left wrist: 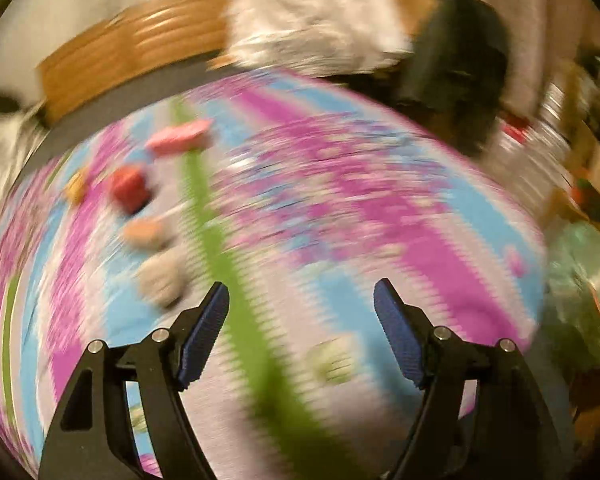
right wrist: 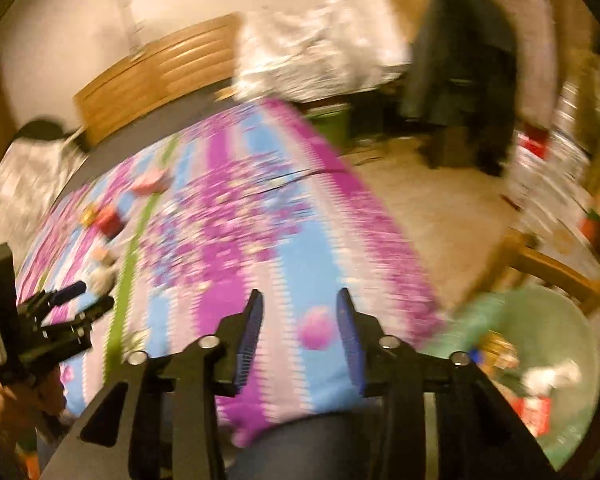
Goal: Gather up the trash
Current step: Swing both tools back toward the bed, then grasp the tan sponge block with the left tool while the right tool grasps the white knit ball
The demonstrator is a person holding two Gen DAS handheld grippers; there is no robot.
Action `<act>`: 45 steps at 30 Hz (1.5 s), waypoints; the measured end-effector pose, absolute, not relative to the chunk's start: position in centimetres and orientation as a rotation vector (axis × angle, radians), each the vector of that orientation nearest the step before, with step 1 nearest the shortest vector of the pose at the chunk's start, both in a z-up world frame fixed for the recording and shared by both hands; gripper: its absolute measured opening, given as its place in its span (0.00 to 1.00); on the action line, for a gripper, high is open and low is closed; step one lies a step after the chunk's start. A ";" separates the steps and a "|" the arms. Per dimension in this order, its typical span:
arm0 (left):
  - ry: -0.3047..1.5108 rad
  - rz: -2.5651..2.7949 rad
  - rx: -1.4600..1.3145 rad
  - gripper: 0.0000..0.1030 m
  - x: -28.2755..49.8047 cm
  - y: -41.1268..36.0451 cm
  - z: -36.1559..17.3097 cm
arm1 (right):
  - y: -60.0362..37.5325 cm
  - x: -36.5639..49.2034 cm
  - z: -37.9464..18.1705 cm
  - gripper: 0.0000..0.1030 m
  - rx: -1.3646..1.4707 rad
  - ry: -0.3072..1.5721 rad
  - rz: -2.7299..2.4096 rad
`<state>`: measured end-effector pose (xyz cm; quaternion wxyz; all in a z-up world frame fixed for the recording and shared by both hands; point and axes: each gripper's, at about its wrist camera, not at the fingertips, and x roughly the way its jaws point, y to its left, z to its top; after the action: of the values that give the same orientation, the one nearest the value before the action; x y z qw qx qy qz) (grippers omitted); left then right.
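Note:
Both views are motion-blurred. Several pieces of trash lie on a pink, blue and purple blanket (left wrist: 340, 200): a pink wrapper (left wrist: 179, 139), a red piece (left wrist: 129, 189), an orange piece (left wrist: 142, 231) and a grey crumpled piece (left wrist: 161, 277). My left gripper (left wrist: 302, 300) is open and empty, just right of the grey piece. It also shows at the left of the right wrist view (right wrist: 86, 298). My right gripper (right wrist: 300, 304) is open and empty over the blanket (right wrist: 260, 220). A green bag (right wrist: 540, 360) holding trash sits at the lower right.
A wooden bed frame (left wrist: 140, 44) and white bedding (left wrist: 312, 28) stand behind the blanket. A dark garment (right wrist: 460, 60) hangs at the back right. A wooden chair (right wrist: 548, 264) stands by the green bag (left wrist: 580, 292). Beige floor (right wrist: 428, 208) lies right of the blanket.

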<state>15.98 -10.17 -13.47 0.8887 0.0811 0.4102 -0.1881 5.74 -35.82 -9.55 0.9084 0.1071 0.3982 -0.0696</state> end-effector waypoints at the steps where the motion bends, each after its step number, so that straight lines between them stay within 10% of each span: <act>1: 0.866 -0.346 0.119 0.70 16.8 -7.2 -13.6 | -33.8 7.1 -10.0 0.50 0.196 0.834 -0.097; 13: 0.877 -0.443 0.175 0.60 25.6 5.7 -14.7 | -13.9 18.4 -15.4 0.89 0.042 0.839 0.328; 21: 0.861 -0.533 0.168 0.59 32.0 5.1 -14.4 | -6.5 26.0 -18.8 0.89 0.073 0.865 0.379; 26: 0.866 -0.535 0.174 0.59 32.8 5.8 -15.0 | -5.8 28.5 -21.9 0.63 0.089 0.954 0.348; 31: 0.874 -0.575 0.141 0.60 32.1 5.6 -15.3 | -8.5 28.1 -22.5 0.02 0.197 0.971 0.360; 41: 0.904 -0.565 0.219 0.69 32.7 0.0 -18.6 | -13.2 26.3 -21.4 0.06 0.252 0.955 0.331; 45: 0.982 -0.580 0.212 0.46 34.4 -0.1 -20.4 | -14.2 25.8 -21.1 0.33 0.290 0.942 0.318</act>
<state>34.36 -0.14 -20.35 0.8364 0.0999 0.4641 -0.2741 25.83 -14.18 -21.13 0.8688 0.1387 0.4504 0.1521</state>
